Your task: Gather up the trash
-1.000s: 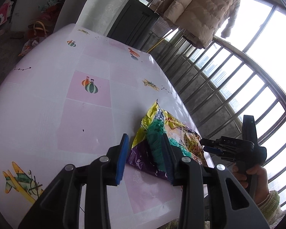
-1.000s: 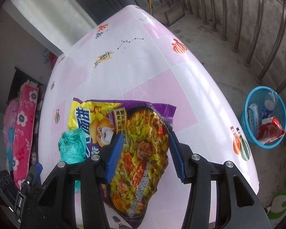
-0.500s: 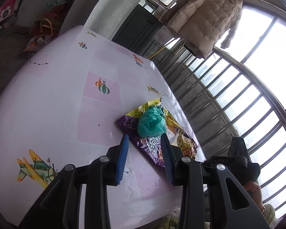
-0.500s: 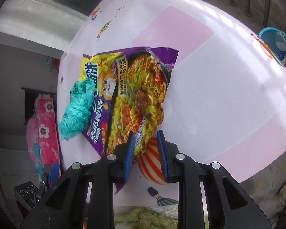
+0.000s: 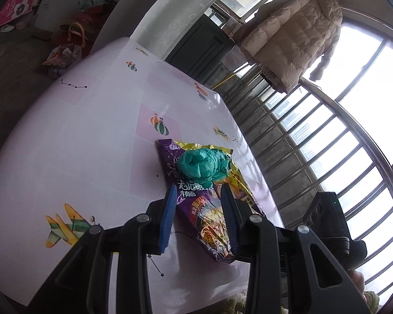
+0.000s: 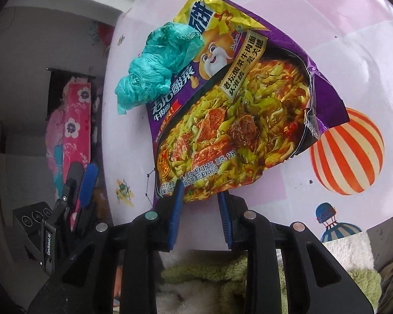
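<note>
A purple and yellow instant-noodle wrapper point(image 6: 230, 120) lies flat on the pink patterned table point(image 6: 353, 39), near its front edge. A crumpled teal plastic bag point(image 6: 159, 68) rests on the wrapper's far left part. My right gripper point(image 6: 200, 189) points steeply down at the wrapper's near edge. Its jaws are opening, with that edge between the tips and unpinched. In the left wrist view the wrapper point(image 5: 212, 209) and teal bag point(image 5: 201, 164) lie just beyond my left gripper point(image 5: 198, 191), which is open and holds nothing. The right gripper's black body point(image 5: 327, 222) shows at the right.
A beige padded coat point(image 5: 293, 39) hangs before the barred window point(image 5: 327, 136). Bags point(image 5: 65, 49) sit on the floor past the table's far corner. A pink floral cloth point(image 6: 70, 120) stands left of the table. A person's green fluffy garment point(image 6: 201, 269) lies under the right gripper.
Both grippers drew back toward the table's near edge. The teal bag, earlier between the left pads, now lies beyond them. The right jaws narrowed, then widened, and the blue basket left its view.
</note>
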